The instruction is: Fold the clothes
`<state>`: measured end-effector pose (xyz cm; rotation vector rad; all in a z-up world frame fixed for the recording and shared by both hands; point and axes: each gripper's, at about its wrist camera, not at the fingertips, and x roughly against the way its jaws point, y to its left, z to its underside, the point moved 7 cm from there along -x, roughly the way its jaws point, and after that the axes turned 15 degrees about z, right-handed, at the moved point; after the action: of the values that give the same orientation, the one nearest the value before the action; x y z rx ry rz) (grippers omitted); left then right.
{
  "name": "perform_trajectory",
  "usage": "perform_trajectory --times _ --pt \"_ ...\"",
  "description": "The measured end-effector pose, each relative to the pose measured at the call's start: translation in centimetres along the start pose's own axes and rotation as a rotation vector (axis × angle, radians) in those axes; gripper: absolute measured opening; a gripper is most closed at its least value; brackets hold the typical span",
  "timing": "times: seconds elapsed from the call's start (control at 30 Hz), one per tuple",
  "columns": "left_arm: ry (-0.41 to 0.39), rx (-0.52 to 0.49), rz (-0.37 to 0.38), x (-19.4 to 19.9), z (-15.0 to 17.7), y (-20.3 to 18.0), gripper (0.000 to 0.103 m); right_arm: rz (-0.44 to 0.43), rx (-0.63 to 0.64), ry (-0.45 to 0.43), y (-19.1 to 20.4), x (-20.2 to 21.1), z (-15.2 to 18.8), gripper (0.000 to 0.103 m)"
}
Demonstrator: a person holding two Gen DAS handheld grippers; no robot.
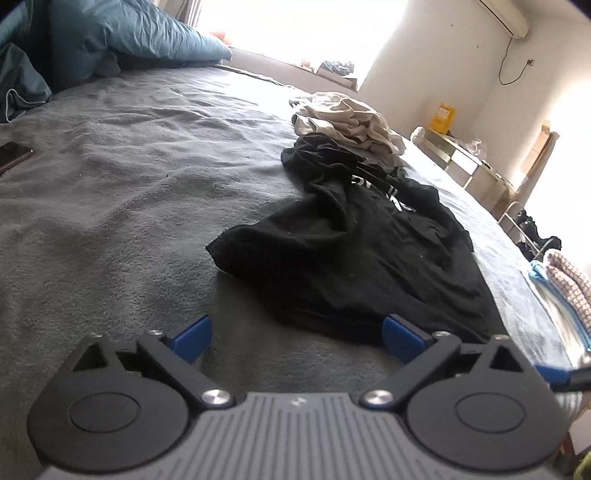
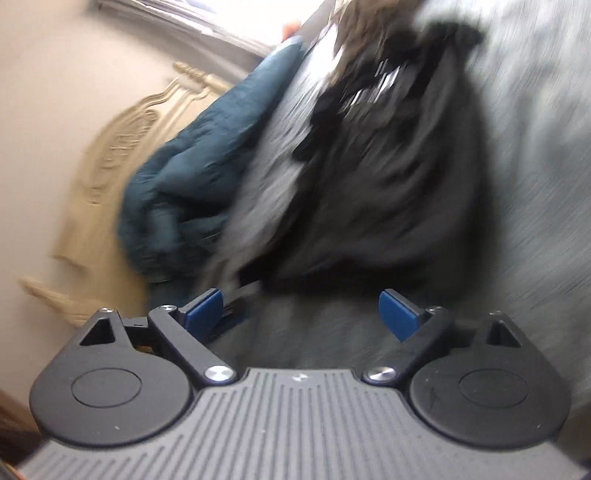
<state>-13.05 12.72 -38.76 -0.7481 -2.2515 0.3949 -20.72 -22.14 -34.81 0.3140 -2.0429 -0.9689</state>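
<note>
A crumpled black T-shirt (image 1: 369,251) with white lettering lies on the grey blanket (image 1: 129,184) of a bed. Behind it sits a heap of beige clothes (image 1: 351,122). My left gripper (image 1: 297,338) hovers low over the blanket just short of the shirt's near hem, open and empty. The right wrist view is motion-blurred: the black T-shirt (image 2: 388,177) lies ahead of my right gripper (image 2: 303,312), which is open with nothing between its blue fingers. The beige clothes (image 2: 354,22) show blurred at the top.
A teal duvet (image 1: 110,37) is bunched at the head of the bed, also the teal duvet (image 2: 184,173) beside a carved headboard (image 2: 110,147). A phone (image 1: 13,153) lies at the left. Folded towels (image 1: 569,284) and a side table (image 1: 469,162) stand past the right edge.
</note>
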Motion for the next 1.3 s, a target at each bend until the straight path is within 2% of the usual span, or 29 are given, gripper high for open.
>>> perform_trajectory --times 0.03,0.13,0.2,0.27,0.33,0.4,0.47,0.63,0.73,0.77,0.8,0.83,0.87,0.9,1.0,1.17,1.3 --pt "-0.002 -0.013 0.003 -0.1 0.1 -0.2 0.089 -0.022 -0.03 0.034 0.4 -1.1 0.5 0.092" --pt "-0.007 -0.051 0.013 -0.6 0.3 -0.6 0.079 -0.019 -0.132 0.104 0.8 -4.5 1.4 0.092" --pt "-0.01 -0.077 0.02 -0.8 0.4 -1.0 0.066 -0.01 -0.202 0.141 0.9 -6.7 1.9 0.092" --pt "-0.011 -0.07 0.028 -0.9 0.2 -0.6 0.056 0.01 -0.269 0.13 0.8 -8.1 1.6 0.092" --pt "-0.013 -0.053 0.04 -1.0 0.0 -0.1 0.053 0.042 -0.32 0.117 0.9 -9.5 1.2 0.092" --pt "-0.025 -0.023 0.051 -0.9 -0.4 0.5 0.042 0.087 -0.353 0.102 1.2 -10.7 0.6 0.093" --pt "-0.035 -0.003 0.058 -0.8 -0.9 1.1 0.038 0.131 -0.377 0.082 1.7 -11.7 -0.1 0.093" --pt "-0.047 0.013 0.061 -1.0 -2.1 1.9 0.04 0.164 -0.442 0.017 2.2 -12.9 -1.7 0.089" --pt "-0.055 0.045 0.075 -1.4 -2.7 2.3 0.04 0.152 -0.493 -0.019 1.2 -12.6 -2.2 0.073" --pt "-0.058 0.055 0.079 -1.6 -2.9 2.4 0.039 0.143 -0.506 -0.031 0.8 -12.5 -2.1 0.058" --pt "-0.061 0.066 0.084 -1.7 -3.1 2.5 0.032 0.13 -0.515 -0.044 0.3 -12.5 -2.3 0.042" --pt "-0.063 0.077 0.088 -1.8 -3.3 2.6 0.025 0.116 -0.523 -0.057 -0.1 -12.4 -2.4 0.034" --pt "-0.066 0.087 0.093 -2.0 -3.5 2.7 0.005 0.098 -0.53 -0.068 -0.6 -12.0 -2.5 0.019" --pt "-0.069 0.098 0.097 -2.1 -3.7 2.8 0.004 0.079 -0.538 -0.079 -1.2 -11.6 -2.5 0.01" --pt "-0.082 0.124 0.12 -2.0 -4.3 2.5 0.003 0.045 -0.519 -0.128 -1.7 -9.9 -3.2 0.006" --pt "-0.122 0.161 0.203 0.5 -4.8 -0.6 0.003 0.007 -0.369 -0.214 -0.1 -5.0 -5.3 0.005" --pt "-0.114 0.229 0.26 1.7 -4.2 -2.1 0.003 -0.001 -0.285 -0.22 0.2 -0.8 -5.7 0.005"
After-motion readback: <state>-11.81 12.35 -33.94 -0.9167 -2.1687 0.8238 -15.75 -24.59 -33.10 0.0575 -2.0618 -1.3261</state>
